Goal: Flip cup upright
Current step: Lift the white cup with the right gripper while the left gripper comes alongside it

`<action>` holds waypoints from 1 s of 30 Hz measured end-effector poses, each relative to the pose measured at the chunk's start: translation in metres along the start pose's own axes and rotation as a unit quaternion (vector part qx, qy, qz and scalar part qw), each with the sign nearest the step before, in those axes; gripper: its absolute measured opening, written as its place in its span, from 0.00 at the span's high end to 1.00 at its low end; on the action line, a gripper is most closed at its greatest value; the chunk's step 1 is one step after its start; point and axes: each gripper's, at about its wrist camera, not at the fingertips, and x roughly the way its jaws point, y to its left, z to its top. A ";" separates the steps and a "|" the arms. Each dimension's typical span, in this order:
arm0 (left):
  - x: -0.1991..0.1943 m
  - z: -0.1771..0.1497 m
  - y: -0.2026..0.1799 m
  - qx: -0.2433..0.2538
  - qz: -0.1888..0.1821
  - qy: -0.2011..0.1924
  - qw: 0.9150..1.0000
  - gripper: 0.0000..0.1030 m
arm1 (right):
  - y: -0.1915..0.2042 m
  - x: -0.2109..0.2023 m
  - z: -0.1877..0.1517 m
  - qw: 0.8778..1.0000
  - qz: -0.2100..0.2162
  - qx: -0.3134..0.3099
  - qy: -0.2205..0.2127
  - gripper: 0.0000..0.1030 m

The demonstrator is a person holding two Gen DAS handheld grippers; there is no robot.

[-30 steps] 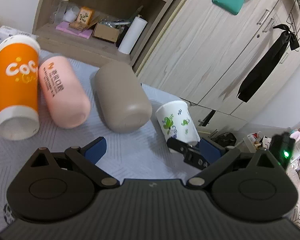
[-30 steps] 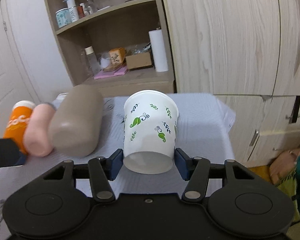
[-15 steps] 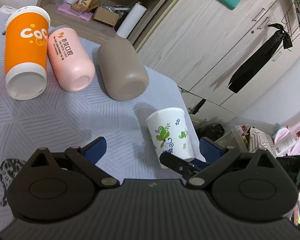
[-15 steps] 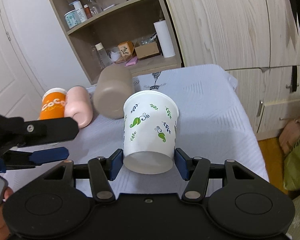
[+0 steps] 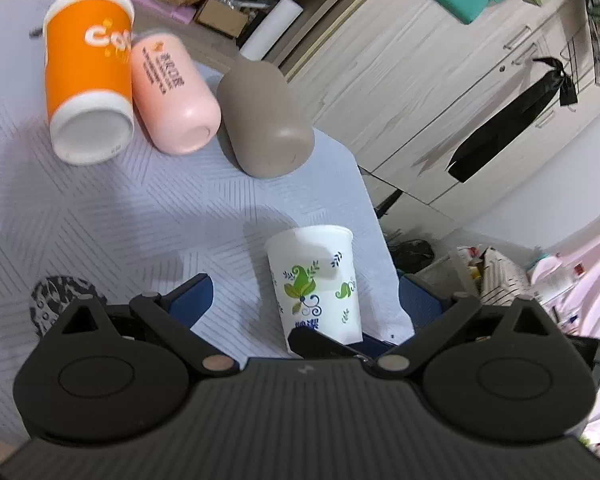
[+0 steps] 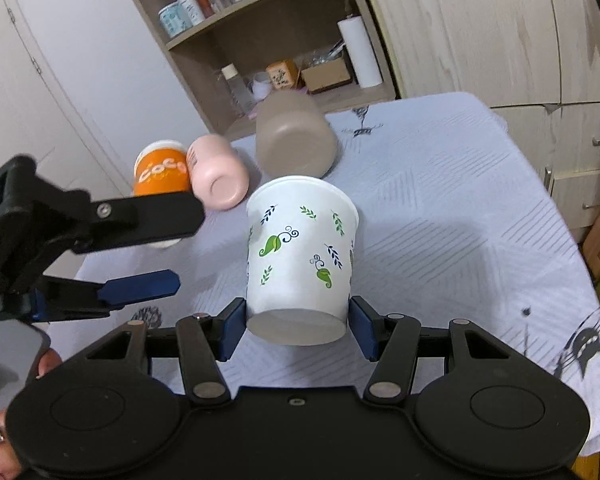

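A white paper cup with green leaf prints (image 6: pixel 300 256) is held by its base between the blue pads of my right gripper (image 6: pixel 298 328), above the table, mouth pointing away and tilted. In the left wrist view the same cup (image 5: pixel 314 280) shows mouth up, with the right gripper's finger at its base. My left gripper (image 5: pixel 304 304) is open, its blue pads wide on either side of the cup and apart from it. In the right wrist view the left gripper (image 6: pixel 148 252) is to the left of the cup.
An orange cup (image 5: pixel 88 76), a pink cup (image 5: pixel 172 92) and a taupe cup (image 5: pixel 264 116) lie on their sides on the pale patterned tablecloth (image 5: pixel 100 208). A wooden shelf unit (image 6: pixel 280 52) and cabinets stand behind. The table's right edge (image 6: pixel 572 240) drops to the floor.
The right gripper has lifted the white cup higher and tilted it. The left gripper has drawn back and risen, and now straddles the cup without touching.
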 end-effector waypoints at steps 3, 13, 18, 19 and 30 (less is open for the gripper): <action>0.008 0.002 0.009 -0.023 -0.018 0.012 0.999 0.03 | 0.001 0.001 0.000 1.000 0.000 -0.005 0.000 0.40; 0.048 0.017 0.017 -0.047 -0.039 0.061 0.996 0.03 | -0.003 -0.004 0.015 0.999 0.023 -0.038 0.031 0.22; 0.053 0.023 0.019 -0.043 -0.036 0.062 0.996 0.03 | -0.001 -0.006 0.030 0.994 0.025 -0.088 0.052 0.21; 0.054 0.023 0.019 -0.042 -0.034 0.061 0.997 0.03 | 0.000 -0.005 0.034 0.994 0.027 -0.094 0.056 0.21; 0.062 0.018 0.022 -0.036 -0.033 0.076 0.996 0.36 | -0.006 0.004 0.048 0.991 0.050 -0.092 0.086 0.21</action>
